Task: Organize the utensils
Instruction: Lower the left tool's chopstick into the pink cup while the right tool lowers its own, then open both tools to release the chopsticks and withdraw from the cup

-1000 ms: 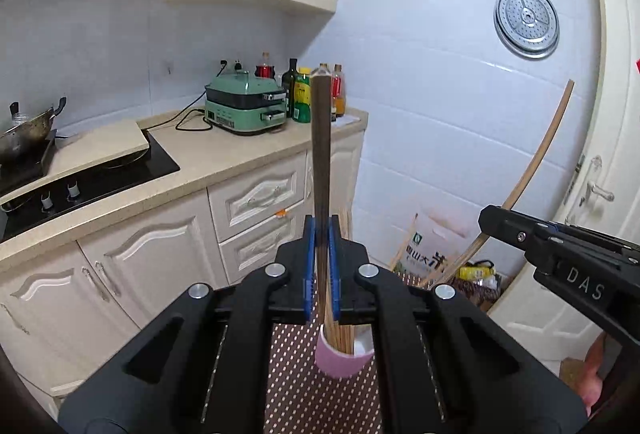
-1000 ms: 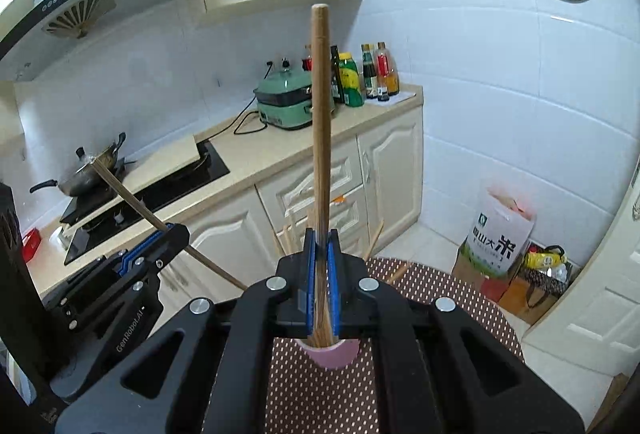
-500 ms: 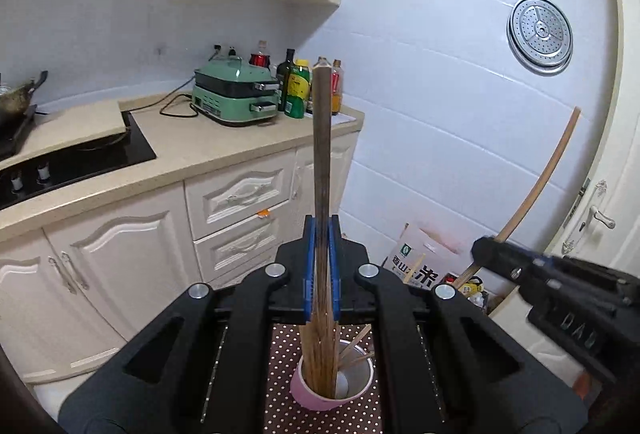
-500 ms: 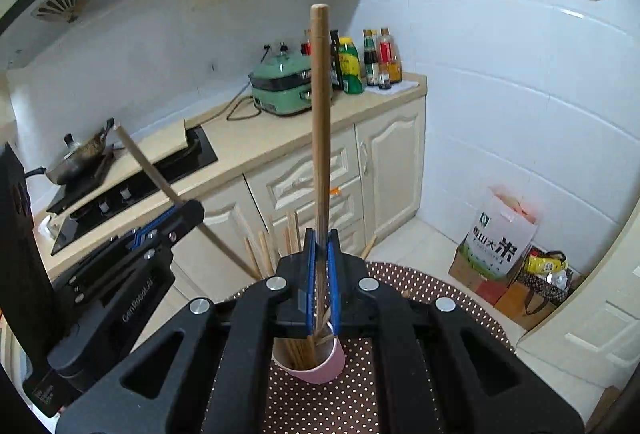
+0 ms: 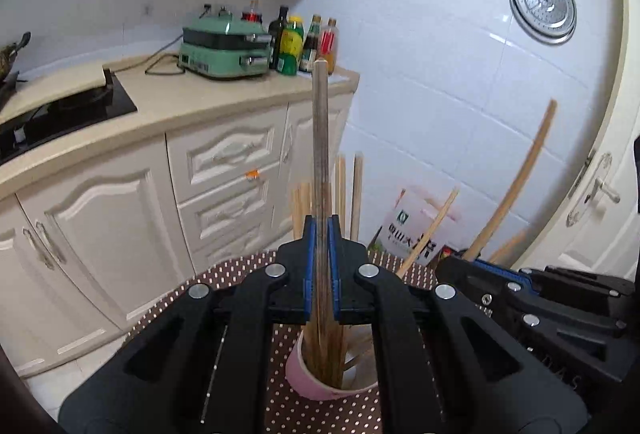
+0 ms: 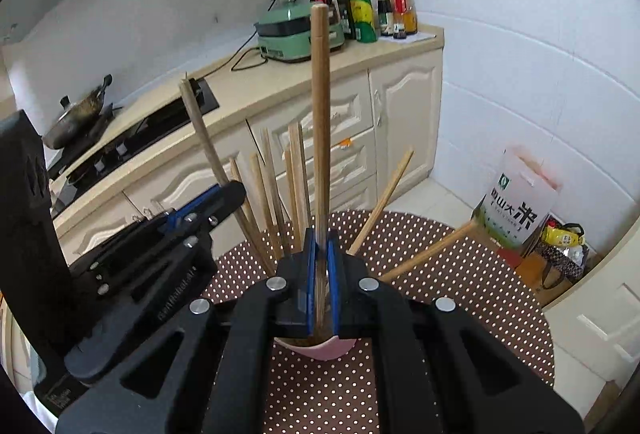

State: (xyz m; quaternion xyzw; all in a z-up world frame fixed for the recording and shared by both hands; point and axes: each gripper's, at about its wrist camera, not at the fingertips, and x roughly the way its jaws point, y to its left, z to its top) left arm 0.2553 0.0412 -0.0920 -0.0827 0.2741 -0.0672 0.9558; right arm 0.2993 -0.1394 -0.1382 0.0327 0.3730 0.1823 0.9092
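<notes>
A: Left gripper [image 5: 321, 266]?
B: Clamped on a chopstick [image 5: 320, 138], blue pads pressed to both sides of the shaft. Held upright, lower end down inside the cup [image 5: 316, 382].

A: Right gripper [image 6: 320, 274]?
B: Likewise closed around a second chopstick [image 6: 320, 106], upright, tip reaching into the same cup [image 6: 320, 348].

A: Location of the cup?
B: On the dotted table [image 5: 304, 410], directly beneath both pairs of fingers; in the right wrist view, near the middle of the round top [image 6: 460, 274]. Pink outside, white inside.

A: Contents?
B: A bundle of chopsticks [image 6: 276, 194], most standing close together, fanned slightly toward the cabinets. Two more [image 6: 380, 202] leaning outward over the rim toward the far right edge of the table.

A: Relation between the grippers?
B: Side by side above the cup. Right one seen at lower right in the left wrist view [image 5: 532, 298], left one at lower left in the right wrist view [image 6: 200, 210]. Contact between them cannot be told.

A: Background?
B: Counter [image 5: 200, 106] with green cooker [image 5: 224, 50] and bottles [image 5: 304, 42] at its far end; rice bag [image 6: 520, 202] on the floor by the tiled wall.
</notes>
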